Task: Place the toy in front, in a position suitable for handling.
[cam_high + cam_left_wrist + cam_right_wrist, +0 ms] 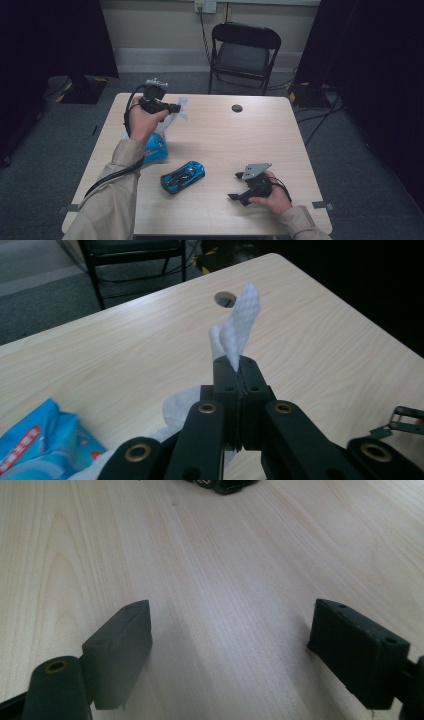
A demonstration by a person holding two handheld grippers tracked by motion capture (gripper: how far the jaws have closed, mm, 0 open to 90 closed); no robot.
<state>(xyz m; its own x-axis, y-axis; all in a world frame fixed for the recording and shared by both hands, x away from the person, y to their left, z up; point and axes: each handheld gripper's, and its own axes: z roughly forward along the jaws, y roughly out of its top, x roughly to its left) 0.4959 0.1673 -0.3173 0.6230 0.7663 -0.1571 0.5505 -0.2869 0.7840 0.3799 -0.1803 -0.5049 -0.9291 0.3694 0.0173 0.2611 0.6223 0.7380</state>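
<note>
The left gripper (pixel 172 107) is held above the far left part of the table (pixel 260 130), with a wipe (pixel 240 325) pinched between its jaws and trailed down to the pack of wipes (pixel 156 147) lying just below it near the left edge. The toy car (pixel 183 176) is found near the front, right of the pack. Further right, the right gripper (pixel 235 186) is rested low over the table, well apart from the car.

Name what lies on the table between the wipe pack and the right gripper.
In the high view, a blue toy car lies between the wipe pack and the right gripper. The table on either side of it is bare wood.
</note>
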